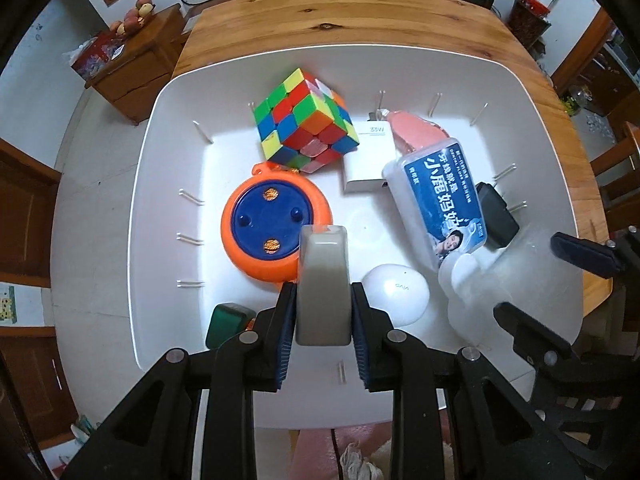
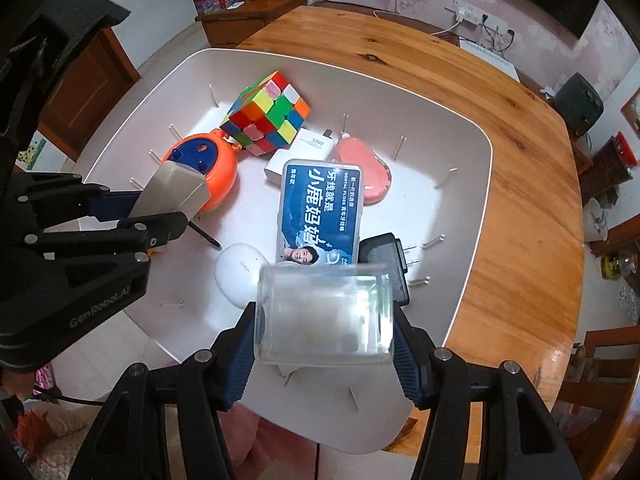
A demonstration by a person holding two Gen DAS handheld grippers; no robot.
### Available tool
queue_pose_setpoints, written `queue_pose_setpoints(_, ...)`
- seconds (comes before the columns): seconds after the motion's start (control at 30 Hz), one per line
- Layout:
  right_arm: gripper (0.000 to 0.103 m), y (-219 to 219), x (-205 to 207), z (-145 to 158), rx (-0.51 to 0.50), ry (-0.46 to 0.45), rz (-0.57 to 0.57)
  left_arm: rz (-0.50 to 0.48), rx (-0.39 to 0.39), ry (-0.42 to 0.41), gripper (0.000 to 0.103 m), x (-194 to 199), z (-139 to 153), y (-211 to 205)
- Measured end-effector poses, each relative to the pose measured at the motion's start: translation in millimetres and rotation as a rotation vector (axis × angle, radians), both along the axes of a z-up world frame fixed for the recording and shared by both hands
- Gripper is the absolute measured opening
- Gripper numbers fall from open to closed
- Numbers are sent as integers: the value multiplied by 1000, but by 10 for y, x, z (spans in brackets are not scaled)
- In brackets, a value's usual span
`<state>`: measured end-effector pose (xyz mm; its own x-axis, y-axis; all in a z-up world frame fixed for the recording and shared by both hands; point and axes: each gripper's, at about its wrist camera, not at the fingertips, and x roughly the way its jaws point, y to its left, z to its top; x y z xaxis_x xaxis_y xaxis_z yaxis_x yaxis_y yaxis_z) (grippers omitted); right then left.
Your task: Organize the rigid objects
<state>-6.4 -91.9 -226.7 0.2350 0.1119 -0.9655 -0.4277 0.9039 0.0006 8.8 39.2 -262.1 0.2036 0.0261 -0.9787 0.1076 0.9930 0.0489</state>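
A white tray (image 1: 168,128) on the wooden table holds several objects. My left gripper (image 1: 324,292) points down into the tray, shut on a grey block (image 1: 323,256) just in front of an orange round toy with a blue face (image 1: 264,224). My right gripper (image 2: 325,312) is shut on a clear plastic box (image 2: 320,288), low over the tray's near right part. Also inside are a colour cube (image 1: 306,120), a white charger (image 1: 366,156), a pink object (image 1: 416,128), a blue floss box (image 1: 440,196), a black adapter (image 1: 496,216), a white egg-shaped case (image 1: 396,292) and a green object (image 1: 228,322).
The tray overhangs the near edge of the round wooden table (image 1: 360,28). Thin pegs (image 1: 190,236) stick up along its inner walls. A wooden cabinet (image 1: 132,68) with fruit stands to the left of the table, and a chair (image 2: 608,364) to the right.
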Motion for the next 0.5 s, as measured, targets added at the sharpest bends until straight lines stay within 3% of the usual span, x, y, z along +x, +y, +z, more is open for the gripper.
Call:
queue_pose_setpoints(0.07, 71, 1, -10, 16, 3, -3, 0, 0, -4, 10, 45, -4, 9, 1)
queue_pose_setpoints(0.13, 71, 0, -27, 63, 11, -15, -3, 2, 6, 2, 70, -16, 50, 12)
queue_pose_setpoints(0.17, 71, 7, -30, 72, 14, -18, -4, 2, 11, -6, 73, -25, 76, 18)
queue_pose_setpoints(0.5, 71, 35, -84, 436, 35, -112, -65, -37, 38, -93, 74, -37, 510, 128)
